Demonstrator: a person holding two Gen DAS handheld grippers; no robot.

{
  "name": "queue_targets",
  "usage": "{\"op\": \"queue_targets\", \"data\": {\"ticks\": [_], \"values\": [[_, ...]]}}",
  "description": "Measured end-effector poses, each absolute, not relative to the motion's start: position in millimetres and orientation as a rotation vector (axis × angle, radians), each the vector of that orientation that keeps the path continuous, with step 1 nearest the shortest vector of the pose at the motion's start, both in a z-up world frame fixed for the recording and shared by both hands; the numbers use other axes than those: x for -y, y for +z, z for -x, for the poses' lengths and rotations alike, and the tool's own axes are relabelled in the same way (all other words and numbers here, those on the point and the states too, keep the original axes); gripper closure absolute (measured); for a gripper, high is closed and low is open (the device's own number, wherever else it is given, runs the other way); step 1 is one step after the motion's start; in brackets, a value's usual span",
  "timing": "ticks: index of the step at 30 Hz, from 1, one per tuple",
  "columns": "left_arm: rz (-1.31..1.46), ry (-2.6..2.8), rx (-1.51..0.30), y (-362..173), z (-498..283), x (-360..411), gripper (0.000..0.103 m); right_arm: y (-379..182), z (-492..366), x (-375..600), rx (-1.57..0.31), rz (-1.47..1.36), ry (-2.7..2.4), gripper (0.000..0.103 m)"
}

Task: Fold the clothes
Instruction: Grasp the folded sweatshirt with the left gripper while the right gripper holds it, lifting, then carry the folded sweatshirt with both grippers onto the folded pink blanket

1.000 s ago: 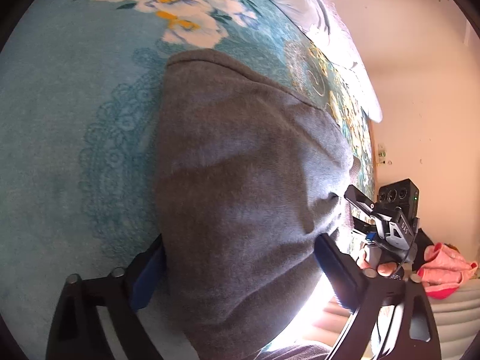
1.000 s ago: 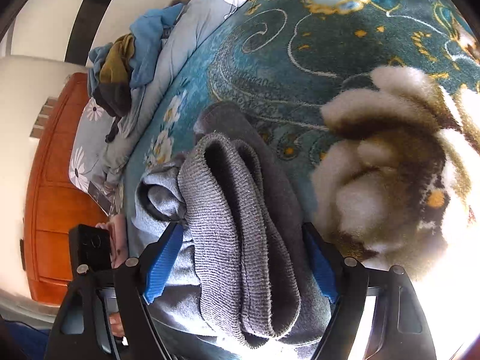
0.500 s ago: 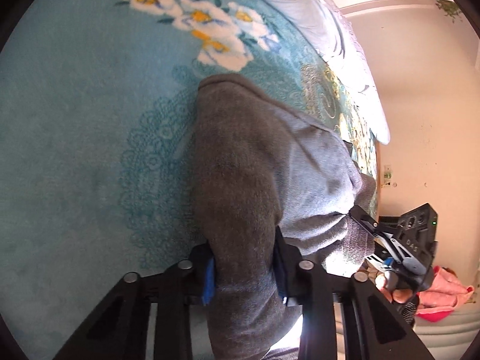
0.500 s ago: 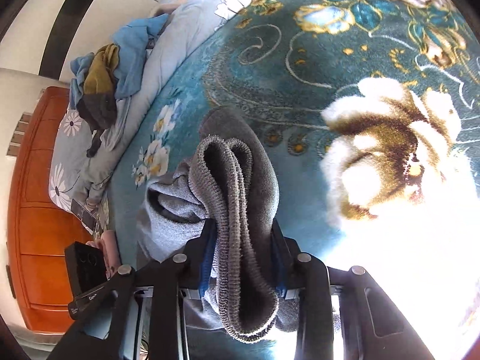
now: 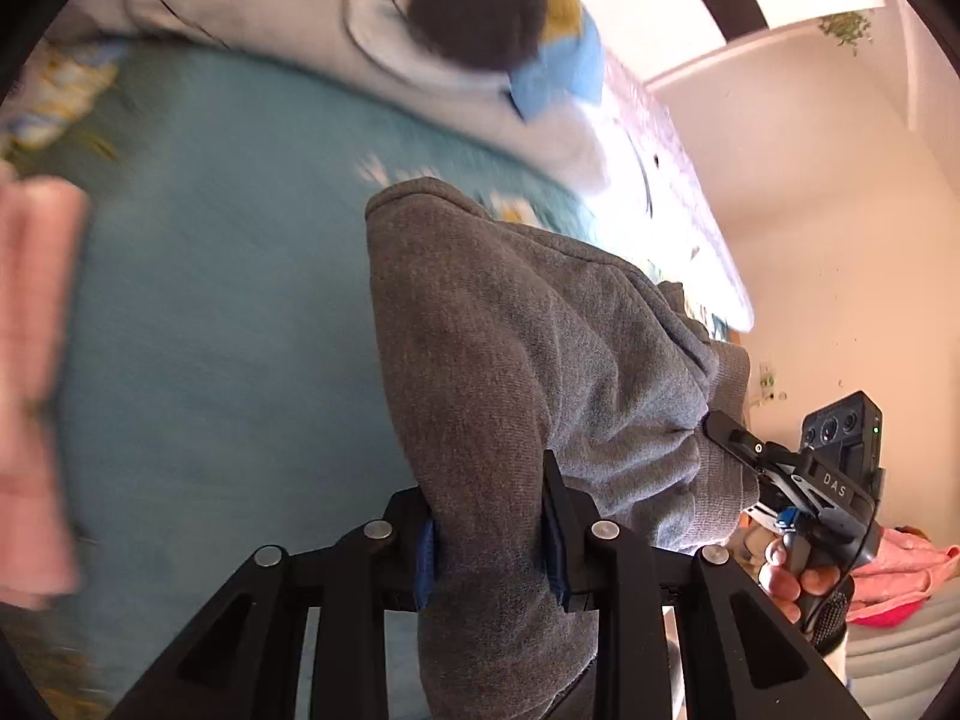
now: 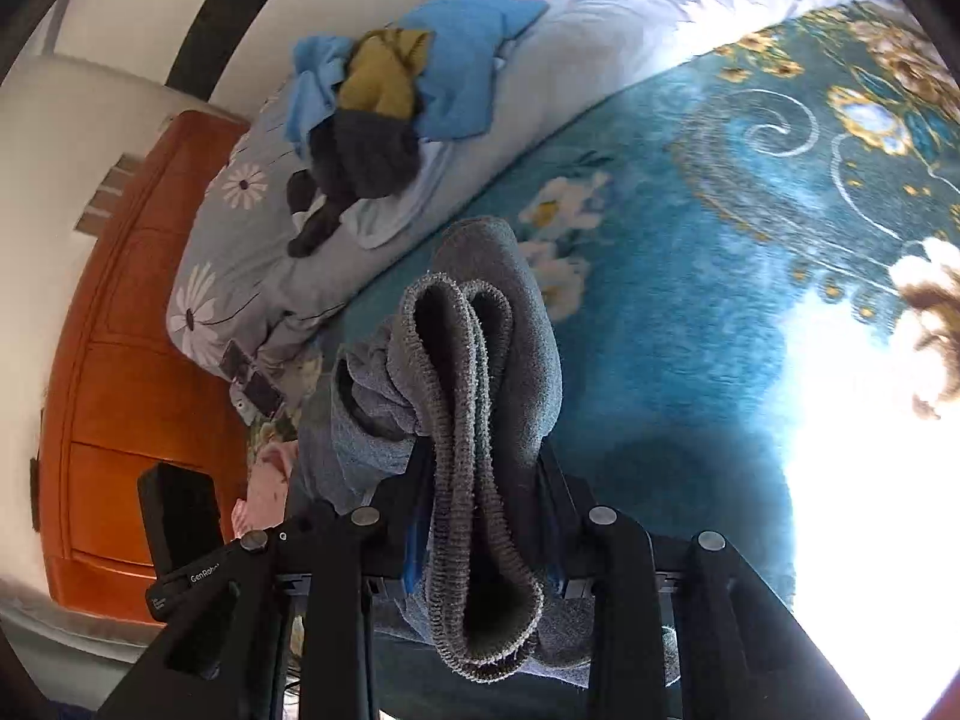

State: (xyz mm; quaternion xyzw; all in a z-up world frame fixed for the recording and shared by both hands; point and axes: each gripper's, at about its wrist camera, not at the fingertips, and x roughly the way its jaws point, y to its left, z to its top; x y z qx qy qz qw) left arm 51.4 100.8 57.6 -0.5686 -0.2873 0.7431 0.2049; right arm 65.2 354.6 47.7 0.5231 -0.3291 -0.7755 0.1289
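A grey knitted sweater [image 5: 510,330] hangs folded above the teal flowered blanket [image 5: 210,330]. My left gripper [image 5: 489,516] is shut on one bunched edge of it, blue pads pressing both sides. In the right wrist view my right gripper [image 6: 483,480] is shut on the ribbed hem of the grey sweater [image 6: 480,330], whose layers loop over and hang below the jaws. The right gripper [image 5: 750,462], held by a hand, also shows at the sweater's far end in the left wrist view. The left gripper's black body [image 6: 180,516] sits at the lower left of the right view.
A pile of blue, mustard and dark clothes [image 6: 384,102] lies on a pale flowered quilt [image 6: 600,30] along the blanket's far side. A pink folded garment [image 5: 30,360] is at the left, more pink cloth [image 5: 888,576] at the right. An orange wooden cabinet [image 6: 120,360] stands beside the bed.
Both grippers went from wide open around the sweater to shut on it, then rose with it. The sweater has come up off the blanket and the quilt and clothes pile came into view.
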Motion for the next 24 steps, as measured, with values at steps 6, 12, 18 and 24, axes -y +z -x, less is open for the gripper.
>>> {"op": "queue_targets", "data": {"ticks": [6,12,18,24], "values": [[1.491,2.185,0.800,97.6,-55.8,4.7,0.073,68.2,-36.1,-250.0,0.898,-1.435,-2.132,0.071],[1.481,2.298,0.793,117.1,-93.2,121.6,0.073,69.8,-14.7,-135.4,0.858,-1.385,-1.996,0.071],[1.515,2.400,0.807,133.8,-121.5,220.6,0.073,54.5,-8.9,-38.0,0.813,-1.408,-1.855,0.071],[1.568,2.425,0.848,128.5,-131.3,267.5,0.073,34.3,-7.6,25.5,0.784,-1.479,-1.746,0.071]]}}
